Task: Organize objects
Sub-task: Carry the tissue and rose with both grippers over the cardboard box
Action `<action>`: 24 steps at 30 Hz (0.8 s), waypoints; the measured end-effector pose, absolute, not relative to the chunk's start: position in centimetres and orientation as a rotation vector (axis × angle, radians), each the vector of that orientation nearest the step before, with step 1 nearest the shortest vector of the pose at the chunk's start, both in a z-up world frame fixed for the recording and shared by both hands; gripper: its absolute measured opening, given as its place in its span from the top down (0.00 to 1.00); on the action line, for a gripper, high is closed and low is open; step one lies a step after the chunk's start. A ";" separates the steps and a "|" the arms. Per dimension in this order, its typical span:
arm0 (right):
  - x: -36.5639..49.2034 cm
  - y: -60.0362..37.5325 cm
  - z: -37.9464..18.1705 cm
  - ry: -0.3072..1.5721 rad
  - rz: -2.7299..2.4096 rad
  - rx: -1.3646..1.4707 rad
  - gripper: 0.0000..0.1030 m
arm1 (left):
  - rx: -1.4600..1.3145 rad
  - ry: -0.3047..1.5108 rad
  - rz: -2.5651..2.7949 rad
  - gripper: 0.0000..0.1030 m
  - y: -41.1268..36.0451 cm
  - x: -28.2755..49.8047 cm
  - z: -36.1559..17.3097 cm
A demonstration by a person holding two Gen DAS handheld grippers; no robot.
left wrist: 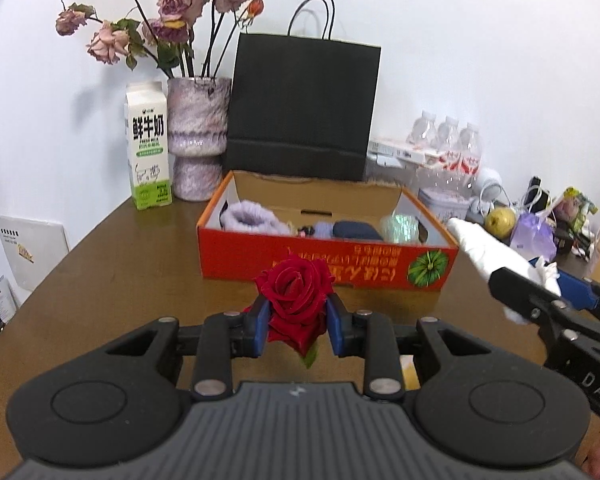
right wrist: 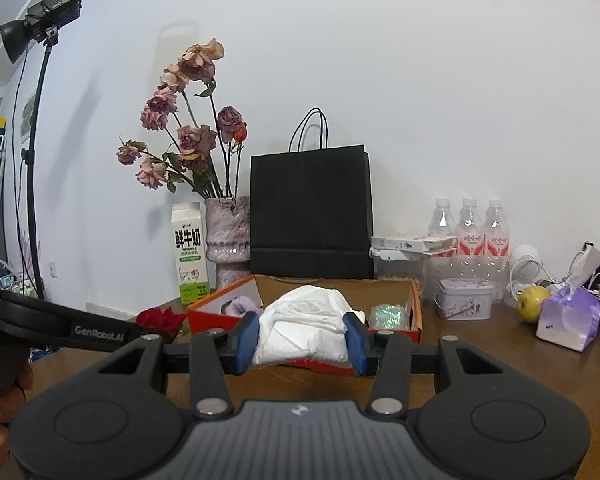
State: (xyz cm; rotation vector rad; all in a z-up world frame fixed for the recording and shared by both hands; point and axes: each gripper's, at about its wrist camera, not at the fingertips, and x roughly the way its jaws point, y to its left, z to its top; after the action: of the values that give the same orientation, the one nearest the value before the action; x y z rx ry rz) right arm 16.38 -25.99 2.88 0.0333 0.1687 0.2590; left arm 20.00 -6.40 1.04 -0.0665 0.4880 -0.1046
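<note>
My left gripper (left wrist: 297, 322) is shut on a red rose (left wrist: 294, 288), held above the brown table (left wrist: 112, 280) just in front of the orange cardboard box (left wrist: 324, 258). The box holds a lilac fuzzy item (left wrist: 247, 218), a dark pouch (left wrist: 356, 230) and a shiny green ball (left wrist: 400, 227). My right gripper (right wrist: 302, 338) is shut on a folded white cloth (right wrist: 306, 320), in front of the same box (right wrist: 416, 312). In the left wrist view that cloth (left wrist: 488, 248) and the right gripper show at the right edge. The rose (right wrist: 160, 318) also shows at the left in the right wrist view.
Behind the box stand a black paper bag (left wrist: 304, 108), a vase of dried roses (left wrist: 196, 136) and a milk carton (left wrist: 148, 144). At the back right are water bottles (right wrist: 470, 224), a tin (right wrist: 466, 298), an apple (right wrist: 532, 302) and a lilac gift box (right wrist: 568, 318). A light stand (right wrist: 36, 160) rises at the left.
</note>
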 end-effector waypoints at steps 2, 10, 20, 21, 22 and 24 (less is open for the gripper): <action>17.1 -25.8 3.2 0.170 0.261 0.043 0.57 | -0.077 0.481 -0.102 0.71 -6.3 20.6 1.3; 19.7 -25.4 4.0 0.172 0.257 0.060 0.57 | -0.099 0.463 -0.094 0.71 -6.7 23.1 2.2; 23.1 -24.9 5.0 0.161 0.261 0.069 0.57 | -0.111 0.457 -0.102 0.71 -7.3 26.2 2.7; 23.4 -24.9 5.0 0.161 0.263 0.072 0.57 | -0.109 0.459 -0.101 0.71 -7.3 26.6 2.7; 23.7 -24.8 5.0 0.161 0.265 0.075 0.57 | -0.111 0.460 -0.101 0.71 -7.3 26.9 2.8; 24.4 -24.9 4.9 0.167 0.269 0.078 0.57 | -0.117 0.459 -0.100 0.71 -7.3 27.7 2.8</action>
State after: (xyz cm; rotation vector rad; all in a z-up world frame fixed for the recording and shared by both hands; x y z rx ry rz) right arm 24.42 -24.90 4.91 0.0779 0.1671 0.2685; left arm 27.66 -7.27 2.84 -0.1174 0.4592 -0.1001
